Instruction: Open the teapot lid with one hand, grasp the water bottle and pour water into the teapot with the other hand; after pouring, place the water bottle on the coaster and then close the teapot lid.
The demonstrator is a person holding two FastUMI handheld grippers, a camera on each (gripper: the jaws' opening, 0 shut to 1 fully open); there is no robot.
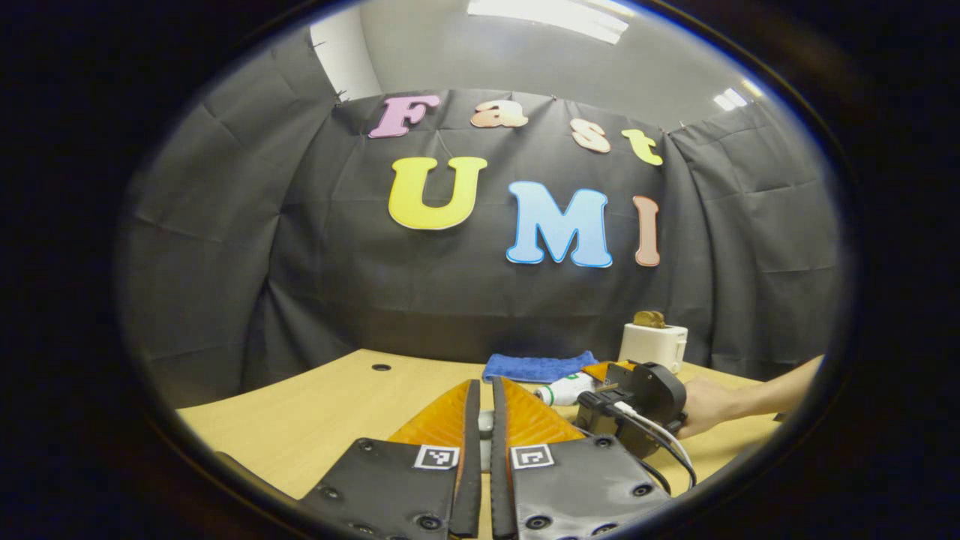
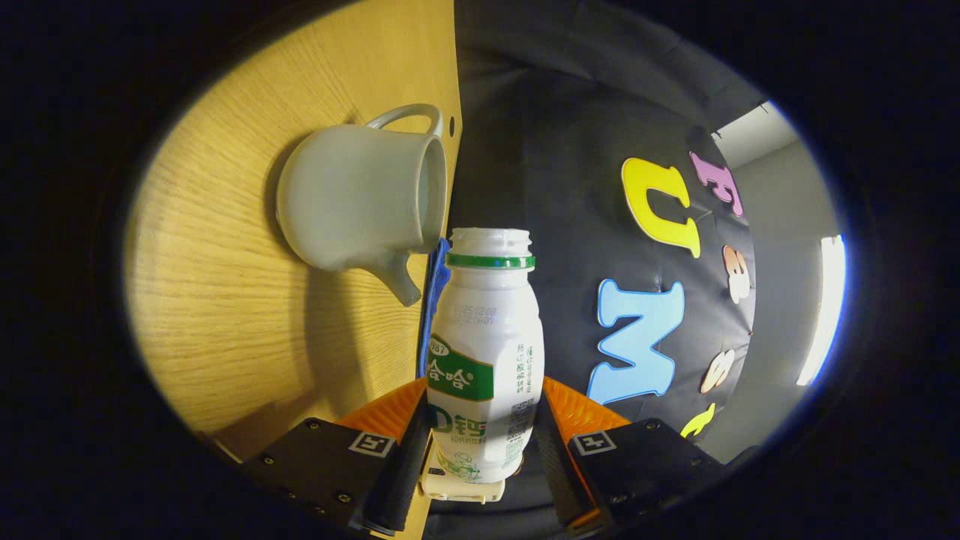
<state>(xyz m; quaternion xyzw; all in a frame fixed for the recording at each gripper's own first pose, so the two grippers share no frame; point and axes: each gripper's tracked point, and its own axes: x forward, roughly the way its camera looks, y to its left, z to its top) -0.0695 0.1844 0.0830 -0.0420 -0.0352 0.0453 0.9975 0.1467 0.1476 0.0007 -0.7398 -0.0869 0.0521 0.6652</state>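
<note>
The left gripper hangs low over the wooden table, its two fingers drawn almost together with only a thin slit between them. A small pale thing sits in that slit, but what it is cannot be told, nor whether the fingers press on it.

In the left gripper view, to the right and a little farther off, a hand holds the right gripper, which lies turned on its side. The bottle in it lies nearly level, its mouth pointing left. A blue cloth lies folded at the far edge of the table, just behind the bottle. A white toaster with a slice of toast standing out of its top sits at the far right.

In the right gripper view the right gripper is clenched on the bottle: both fingers press on its lower sides. The bottle is white plastic with a green ring under its neck and has no cap. Nothing can be seen of what is inside it, and no water shows at its mouth.

The teapot stands on the table, just beyond the bottle's mouth and apart from it. It is pale grey with a loop handle and a short spout. Its top is open, with no lid on it. The inside is shadowed, so any water in it cannot be made out.
</note>
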